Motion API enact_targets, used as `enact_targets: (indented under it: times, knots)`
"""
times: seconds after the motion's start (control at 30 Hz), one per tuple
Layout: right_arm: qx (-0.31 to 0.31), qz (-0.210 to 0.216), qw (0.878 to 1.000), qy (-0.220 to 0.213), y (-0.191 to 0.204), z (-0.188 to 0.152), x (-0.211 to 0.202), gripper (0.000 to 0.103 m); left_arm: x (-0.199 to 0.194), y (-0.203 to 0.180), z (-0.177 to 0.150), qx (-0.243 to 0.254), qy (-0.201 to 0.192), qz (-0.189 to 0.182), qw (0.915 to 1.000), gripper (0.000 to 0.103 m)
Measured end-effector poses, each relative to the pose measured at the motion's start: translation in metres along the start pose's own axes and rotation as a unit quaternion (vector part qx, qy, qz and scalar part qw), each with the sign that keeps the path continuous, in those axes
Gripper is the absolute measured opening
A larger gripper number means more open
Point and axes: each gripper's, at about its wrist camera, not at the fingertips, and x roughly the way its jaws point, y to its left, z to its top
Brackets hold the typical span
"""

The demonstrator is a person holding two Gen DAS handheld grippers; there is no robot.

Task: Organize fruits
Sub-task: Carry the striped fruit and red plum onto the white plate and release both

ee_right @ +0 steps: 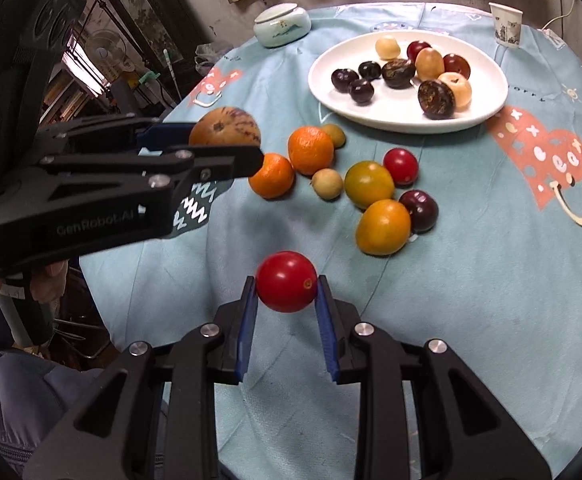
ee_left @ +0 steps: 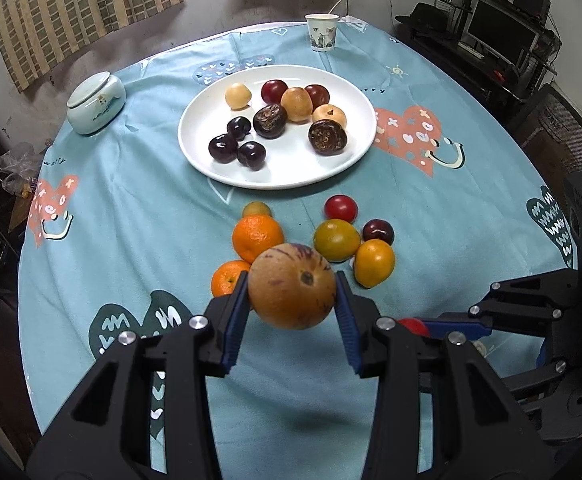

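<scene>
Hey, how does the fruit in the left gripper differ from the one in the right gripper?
The striped fruit in the left gripper is tan-orange with purple streaks; the red tomato in the right gripper is plain glossy red. The striped fruit looks clearly bigger, so the left gripper's jaws stand wider than the right's. Both fruits are round, clamped between blue pads and held above the tablecloth.

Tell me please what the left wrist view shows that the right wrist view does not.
Only the left wrist view shows the computer monitor behind the table. Only the right wrist view shows the standing fan and a small tan fruit beside the oranges. Both show the white plate, the left gripper holding the striped melon, and the paper cup.
</scene>
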Motion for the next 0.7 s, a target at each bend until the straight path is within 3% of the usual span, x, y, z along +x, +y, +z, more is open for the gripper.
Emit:
enact_targets:
  times: [0.37,0.7]
  knots:
    - [0.003,0.005,1.0,0.011,-0.007,0.009,0.009,0.029,0.017,0.004,0.012,-0.002,0.01,-0.006,0.9999,0.042]
    - [0.002,-0.01,1.0,-0.025,-0.036,0.055,-0.009,0.029,0.026,0.012,0.054,0.002,-0.008,0.0,1.0,0.042]
